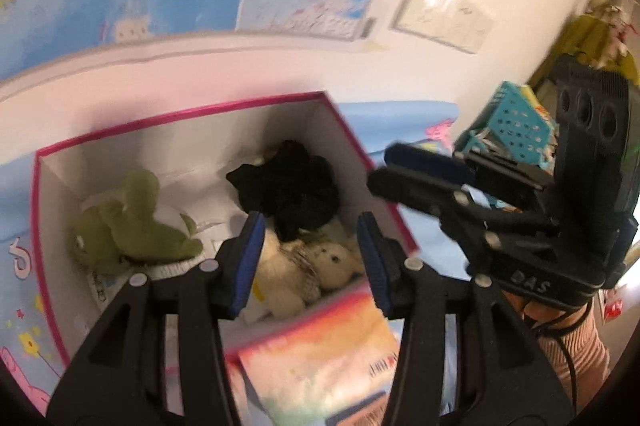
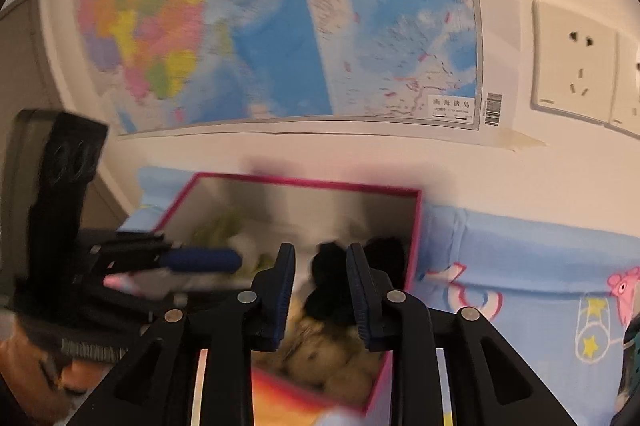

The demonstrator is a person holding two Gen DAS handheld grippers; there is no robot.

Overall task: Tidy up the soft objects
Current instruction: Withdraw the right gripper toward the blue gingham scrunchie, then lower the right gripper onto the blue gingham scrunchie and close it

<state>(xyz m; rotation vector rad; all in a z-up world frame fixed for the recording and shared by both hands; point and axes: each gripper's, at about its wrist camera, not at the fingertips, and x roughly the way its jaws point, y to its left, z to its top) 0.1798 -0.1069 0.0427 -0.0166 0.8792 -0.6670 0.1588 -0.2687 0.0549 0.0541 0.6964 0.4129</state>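
A pink-rimmed box (image 1: 180, 116) (image 2: 304, 182) stands open on the bed. Inside lie a green plush (image 1: 136, 222), a black soft toy (image 1: 292, 186) (image 2: 332, 286) and a cream teddy bear (image 1: 320, 266) (image 2: 320, 354). My left gripper (image 1: 311, 222) hovers over the box's near side, open, with nothing between its blue pads. My right gripper (image 2: 320, 252) hangs over the box's right part with its jaws apart; the black toy lies below in the box, not gripped. In the left wrist view the right gripper (image 1: 384, 166) reaches in from the right. One of the left gripper's fingers (image 2: 204, 260) shows blurred at the left.
The box sits on a blue cartoon-print sheet (image 2: 520, 266) against a white wall with a map (image 2: 280, 26) and a socket (image 2: 572, 54). A colourful flat package (image 1: 320, 358) lies in front of the box. A teal perforated box (image 1: 516, 122) stands at the right.
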